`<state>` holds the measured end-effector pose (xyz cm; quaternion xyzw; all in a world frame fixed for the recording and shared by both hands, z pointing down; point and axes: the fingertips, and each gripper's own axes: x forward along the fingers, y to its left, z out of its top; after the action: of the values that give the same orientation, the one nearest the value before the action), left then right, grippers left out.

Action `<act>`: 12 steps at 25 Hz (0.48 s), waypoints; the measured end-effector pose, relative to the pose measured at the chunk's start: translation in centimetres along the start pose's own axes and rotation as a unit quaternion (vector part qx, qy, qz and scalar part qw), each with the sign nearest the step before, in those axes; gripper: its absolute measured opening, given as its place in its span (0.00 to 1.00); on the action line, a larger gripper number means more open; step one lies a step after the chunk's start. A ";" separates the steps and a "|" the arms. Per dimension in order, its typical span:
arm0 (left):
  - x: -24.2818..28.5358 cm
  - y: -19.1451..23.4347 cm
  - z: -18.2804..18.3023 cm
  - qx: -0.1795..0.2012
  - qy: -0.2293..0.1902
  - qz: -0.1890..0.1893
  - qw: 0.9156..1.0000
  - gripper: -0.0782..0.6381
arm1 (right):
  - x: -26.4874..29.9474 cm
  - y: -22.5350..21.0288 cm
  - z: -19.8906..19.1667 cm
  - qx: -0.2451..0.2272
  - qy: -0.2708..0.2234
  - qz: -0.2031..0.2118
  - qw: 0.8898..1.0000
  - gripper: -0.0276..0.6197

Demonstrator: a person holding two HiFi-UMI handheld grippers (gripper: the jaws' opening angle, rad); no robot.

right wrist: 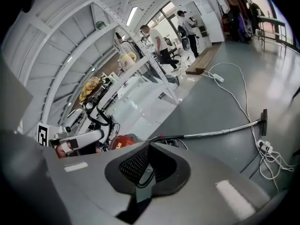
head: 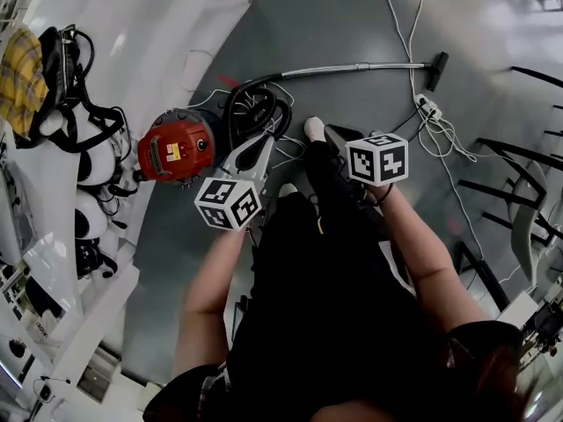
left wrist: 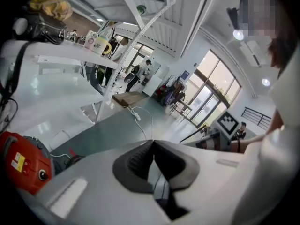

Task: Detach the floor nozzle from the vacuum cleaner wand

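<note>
Hovering over the grey floor (head: 352,16), both tools are empty. Left hand-held gripper (head: 261,141): clenched, with the dark pads meeting tip to tip in its own view and nothing between them. Right hand-held gripper (head: 332,135): also clenched on nothing, its jaws pressed together. In the head view each one points away from the person, with its marker cube nearest the body.

Red canister vacuum cleaner (head: 176,148): sits on the floor just left of the left hand-held gripper's tip. Black hose (head: 255,104): coiled beside the canister, close under both gripper tips.

Silver metal wand (head: 352,69): lies flat on the floor, running from the hose out to the right. Black floor nozzle (head: 437,70): still fitted on the wand's far end, resting on the floor well apart from both grippers. The right gripper view shows the same wand and nozzle ahead of the jaws and off to the right.

White power strip (head: 428,106): on the floor just beside the nozzle, with a white cable (head: 413,16) trailing away from it. Yellow plaid cloth (head: 19,69): at the far left, on top of dark bags.
</note>
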<state>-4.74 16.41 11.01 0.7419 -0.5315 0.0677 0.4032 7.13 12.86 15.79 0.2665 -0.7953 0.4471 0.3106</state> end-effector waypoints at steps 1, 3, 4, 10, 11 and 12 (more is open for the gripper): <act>1.2 0.1 -0.1 0.000 0.008 -0.003 1.000 0.12 | 0.5 -0.7 0.3 0.000 0.008 0.002 1.000 0.04; 3.5 0.6 -0.5 0.013 0.026 -0.002 1.000 0.12 | 1.8 -2.2 0.8 -0.002 0.019 0.009 1.000 0.04; 4.7 0.9 -0.8 0.022 0.034 -0.002 0.999 0.12 | 2.5 -2.8 1.1 -0.004 0.023 0.012 1.000 0.04; 10.9 1.5 -1.9 0.046 0.075 -0.024 0.996 0.12 | 7.0 -6.1 2.9 -0.026 0.045 0.037 0.998 0.04; 11.7 1.9 -2.1 0.050 0.083 -0.023 0.995 0.12 | 7.8 -6.4 3.3 -0.031 0.045 0.045 0.997 0.04; 12.5 2.4 -2.4 0.056 0.093 -0.020 0.994 0.12 | 8.5 -6.7 3.7 -0.036 0.045 0.051 0.997 0.04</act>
<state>-0.68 8.63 20.49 0.7642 -0.4723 0.1575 0.4101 5.24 5.33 24.13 0.1933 -0.8088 0.4451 0.3323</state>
